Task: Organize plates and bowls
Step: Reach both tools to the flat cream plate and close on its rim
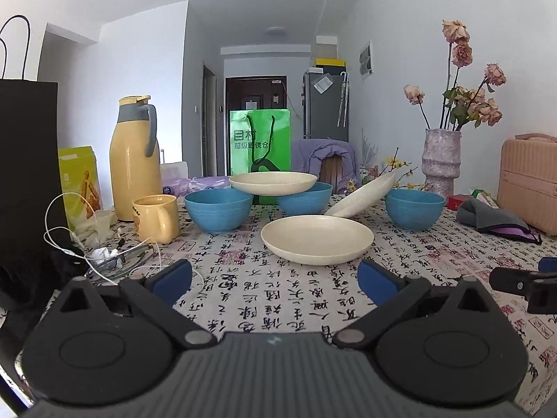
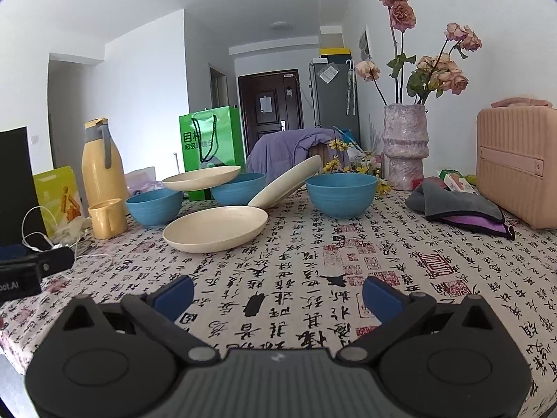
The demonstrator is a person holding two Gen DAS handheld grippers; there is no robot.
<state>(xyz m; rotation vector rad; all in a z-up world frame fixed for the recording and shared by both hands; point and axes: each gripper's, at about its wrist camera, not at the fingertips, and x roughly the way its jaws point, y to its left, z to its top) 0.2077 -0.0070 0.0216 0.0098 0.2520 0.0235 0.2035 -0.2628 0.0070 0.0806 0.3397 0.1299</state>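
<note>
Both the left gripper (image 1: 275, 284) and right gripper (image 2: 278, 294) hover with fingers spread wide, holding nothing. Ahead on the tablecloth (image 2: 348, 264) lies a flat plate (image 1: 316, 239). Behind it, a second plate (image 1: 273, 182) bridges two blue bowls (image 1: 218, 209), and a third plate (image 1: 362, 196) leans tilted near another bowl (image 1: 414, 208).

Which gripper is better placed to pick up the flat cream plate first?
Left, probably. The flat plate lies straight ahead of the open left gripper; from the open right gripper it sits off to the left.
</note>
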